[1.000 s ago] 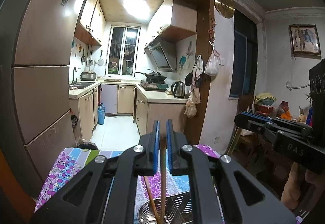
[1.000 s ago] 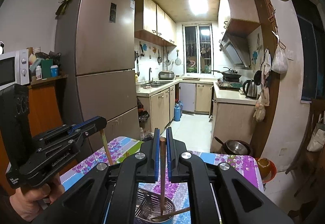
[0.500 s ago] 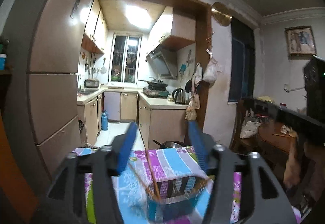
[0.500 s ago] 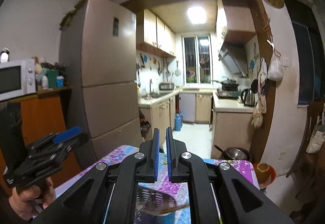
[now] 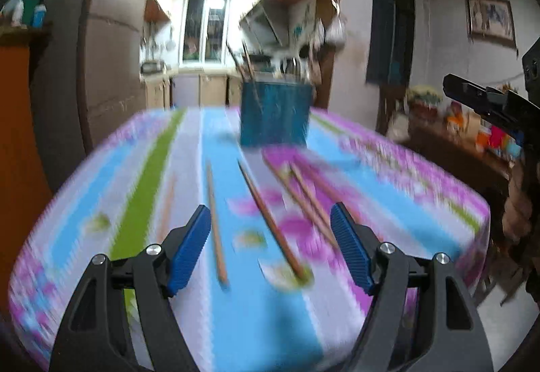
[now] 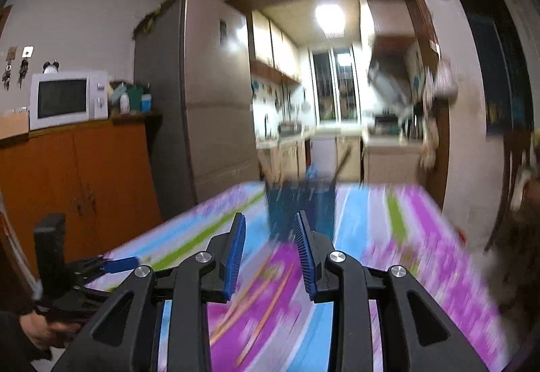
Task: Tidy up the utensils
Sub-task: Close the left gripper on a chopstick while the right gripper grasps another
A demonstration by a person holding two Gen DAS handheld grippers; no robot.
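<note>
So your left gripper (image 5: 270,248) is opening wide, nothing pinched, lined up w/ loose chopsticks (image 5: 270,220) at frame centre; right gripper (image 6: 270,257) opening too, empty; blue holder (image 5: 275,113) upper centre, prob. their destination, blur hides detail

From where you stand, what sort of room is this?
Most likely a home dining area opening onto a small kitchen: a fridge, a microwave on a cupboard, and a table with a flowered cloth and loose chopsticks.
</note>
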